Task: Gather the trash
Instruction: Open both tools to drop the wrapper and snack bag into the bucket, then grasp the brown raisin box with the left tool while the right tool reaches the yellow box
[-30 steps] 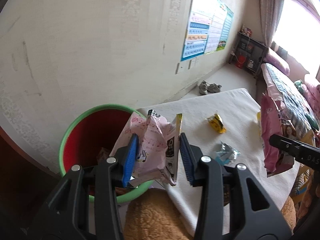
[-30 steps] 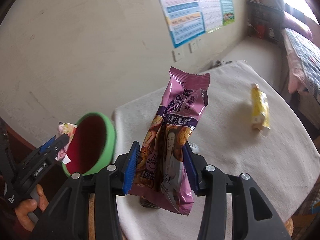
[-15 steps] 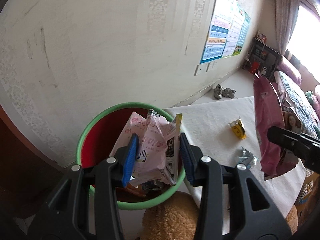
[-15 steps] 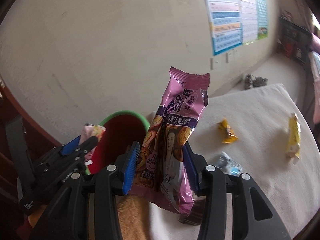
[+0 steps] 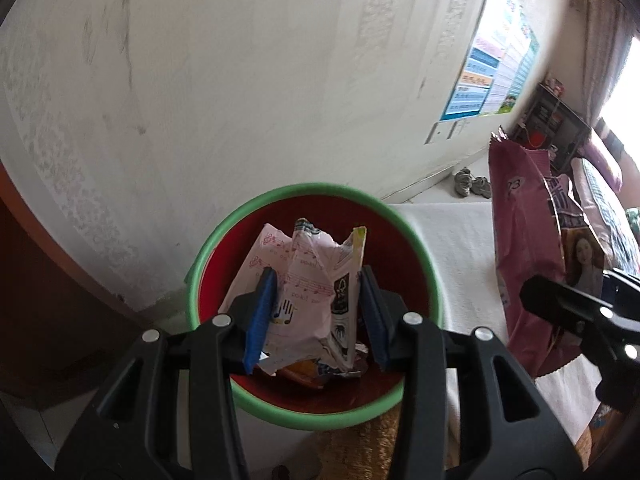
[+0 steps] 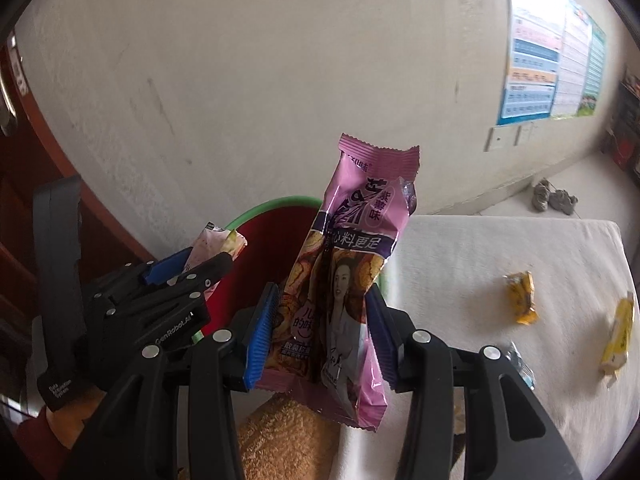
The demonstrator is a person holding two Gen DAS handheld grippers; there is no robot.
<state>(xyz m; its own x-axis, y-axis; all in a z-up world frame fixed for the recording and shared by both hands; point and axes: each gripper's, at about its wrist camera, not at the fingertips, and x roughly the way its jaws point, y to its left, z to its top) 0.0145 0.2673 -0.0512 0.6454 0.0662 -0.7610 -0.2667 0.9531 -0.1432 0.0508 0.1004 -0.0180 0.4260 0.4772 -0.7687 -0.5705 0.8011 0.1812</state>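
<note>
Now both wrappers are carried to the bin.

Centre frame, the crumpled pink wrapper (image 5: 304, 292) sits clamped in the left gripper (image 5: 316, 320) jaws directly over the green-rimmed bin (image 5: 240, 216), likely for dropping; the right gripper (image 6: 320, 332) jaws pinch the purple snack bag (image 6: 344, 280) upright beside it, while yellow wrappers (image 6: 520, 298) wait on the table (image 6: 460, 248).
</note>
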